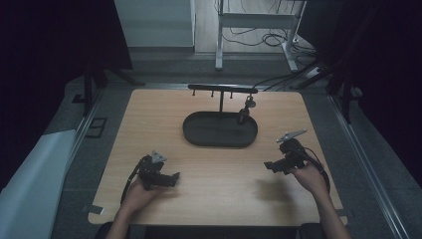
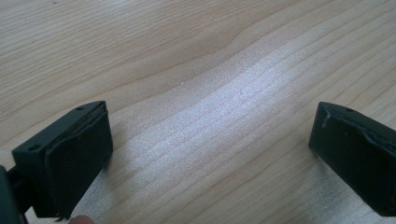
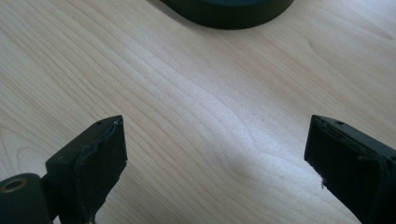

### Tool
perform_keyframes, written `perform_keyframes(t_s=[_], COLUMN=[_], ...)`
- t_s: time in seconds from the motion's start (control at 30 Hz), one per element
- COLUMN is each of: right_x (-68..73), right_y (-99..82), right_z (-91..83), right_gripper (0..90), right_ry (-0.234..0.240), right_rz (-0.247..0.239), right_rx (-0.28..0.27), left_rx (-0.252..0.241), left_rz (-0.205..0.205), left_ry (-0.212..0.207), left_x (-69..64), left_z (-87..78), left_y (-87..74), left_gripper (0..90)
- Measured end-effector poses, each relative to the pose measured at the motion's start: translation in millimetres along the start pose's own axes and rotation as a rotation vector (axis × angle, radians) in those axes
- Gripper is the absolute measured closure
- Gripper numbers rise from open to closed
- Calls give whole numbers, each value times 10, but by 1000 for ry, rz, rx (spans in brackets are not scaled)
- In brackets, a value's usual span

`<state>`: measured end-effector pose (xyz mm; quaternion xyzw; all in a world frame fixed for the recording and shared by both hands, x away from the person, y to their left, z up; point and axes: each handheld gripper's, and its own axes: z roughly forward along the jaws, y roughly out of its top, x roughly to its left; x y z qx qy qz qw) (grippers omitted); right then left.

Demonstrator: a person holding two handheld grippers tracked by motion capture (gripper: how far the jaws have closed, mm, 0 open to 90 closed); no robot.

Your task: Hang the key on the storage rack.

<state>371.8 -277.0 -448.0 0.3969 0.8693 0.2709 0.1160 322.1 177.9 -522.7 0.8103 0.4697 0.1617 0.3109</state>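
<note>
Two hand-held black tools rest low over the pale wooden desk (image 1: 149, 114), each with its jaws spread wide and nothing between them. Left tool (image 1: 174, 179) points toward the right tool (image 1: 268, 166), which points back at it. Beyond and between them sits a black oval tray (image 1: 199, 135), its long axis running left to right; from it rises a thin black post with a crossbar (image 1: 222, 89) parallel to that axis.

Black left gripper (image 1: 174, 179) and right gripper (image 1: 268, 166), block-shaped padded jaws, grey three-cornered plates, trailing black cables.
</note>
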Motion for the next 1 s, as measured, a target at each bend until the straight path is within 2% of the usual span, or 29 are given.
perform_keyframes(t_s=[0.43, 0.57, 0.67, 0.87, 1.0], right_x=[124, 152, 172, 189, 185], right_y=[-275, -367, -454, -579, -594], right_z=[213, 270, 325, 406, 404], right_gripper=[65, 65, 64, 48, 50], right_ry=[2, 11, 4, -17, -19], right_rz=[17, 26, 26, 16, 20], right_rx=[-9, -35, -80, -114, -126], left_rx=[-2, -2, -2, -3, -3], left_rz=[-1, -1, -1, -1, -1], left_ry=[1, 2, 1, 2, 2], left_x=[-1, -1, -1, -2, -3], left_z=[1, 1, 1, 2, 2], left_y=[-1, -1, -1, -1, -2], left_gripper=[0, 0, 0, 0, 0])
